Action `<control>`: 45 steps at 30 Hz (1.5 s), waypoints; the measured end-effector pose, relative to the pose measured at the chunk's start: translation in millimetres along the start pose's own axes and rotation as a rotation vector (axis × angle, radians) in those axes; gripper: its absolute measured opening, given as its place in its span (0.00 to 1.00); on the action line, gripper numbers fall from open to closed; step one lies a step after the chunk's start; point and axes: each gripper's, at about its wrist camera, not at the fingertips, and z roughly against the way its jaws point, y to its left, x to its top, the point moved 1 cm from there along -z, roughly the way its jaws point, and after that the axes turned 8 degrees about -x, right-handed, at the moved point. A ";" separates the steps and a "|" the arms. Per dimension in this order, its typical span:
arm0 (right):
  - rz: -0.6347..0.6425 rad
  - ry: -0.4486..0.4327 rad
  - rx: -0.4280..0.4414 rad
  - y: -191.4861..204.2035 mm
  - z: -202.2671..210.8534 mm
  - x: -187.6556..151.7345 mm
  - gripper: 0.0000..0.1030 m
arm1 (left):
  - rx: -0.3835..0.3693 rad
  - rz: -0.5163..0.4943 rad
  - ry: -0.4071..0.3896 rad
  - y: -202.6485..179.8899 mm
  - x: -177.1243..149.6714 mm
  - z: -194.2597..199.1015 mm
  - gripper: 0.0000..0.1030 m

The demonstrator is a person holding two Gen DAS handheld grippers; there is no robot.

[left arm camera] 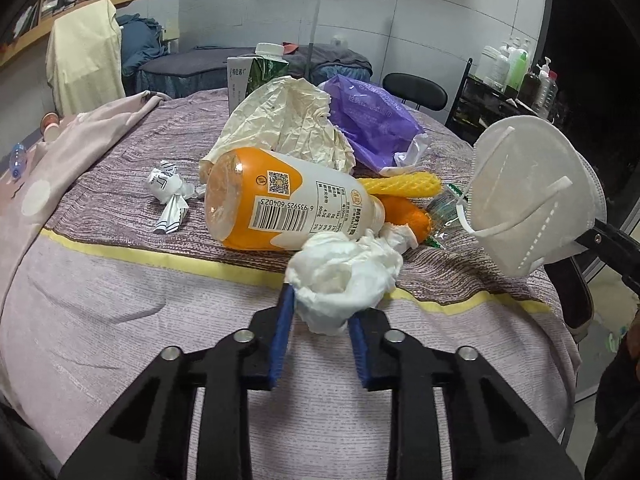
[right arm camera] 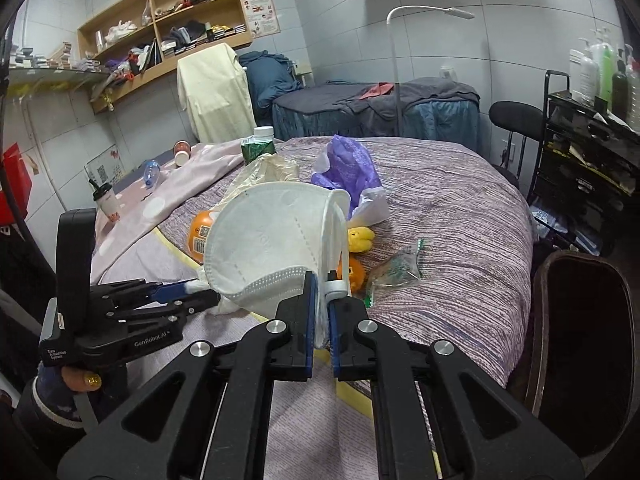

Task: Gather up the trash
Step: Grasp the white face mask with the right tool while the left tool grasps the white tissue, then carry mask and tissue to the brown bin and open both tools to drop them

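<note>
Left gripper (left arm camera: 320, 312), blue-padded, clenched on a crumpled white tissue wad (left arm camera: 344, 276) at the near edge of the trash pile on the purple striped bedspread (left arm camera: 132, 152). Right gripper (right arm camera: 323, 280) pinching the folded edge of a white cup-shaped face mask (right arm camera: 272, 240), lifted clear of the bed. Directly behind the tissue lies a toppled orange-and-white plastic bottle (left arm camera: 280, 204), touching it; a crumpled printed paper scrap (left arm camera: 168, 196) lies to its left, apart. Behind stand creased cream paper (left arm camera: 288, 120), a purple plastic bag (left arm camera: 372, 124), a yellow foam net (left arm camera: 400, 186) and a green carton with white cap (left arm camera: 256, 72). In the right wrist view the mask hides most of the bottle and tissue; the clear green-printed wrapper (right arm camera: 396, 272) beside it is hard to make out.
</note>
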 end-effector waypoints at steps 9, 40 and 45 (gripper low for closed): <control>-0.061 -0.036 -0.015 -21.8 12.3 -11.5 0.07 | -0.045 0.005 -0.061 -14.7 -0.4 20.8 0.11; -0.386 -0.108 -0.457 -224.2 70.2 -54.3 0.07 | -0.340 -0.212 -0.146 -174.4 75.4 6.1 0.10; -0.445 -0.026 -0.523 -262.2 48.5 -74.4 0.07 | -0.374 -0.231 -0.111 -196.4 79.2 -10.1 0.10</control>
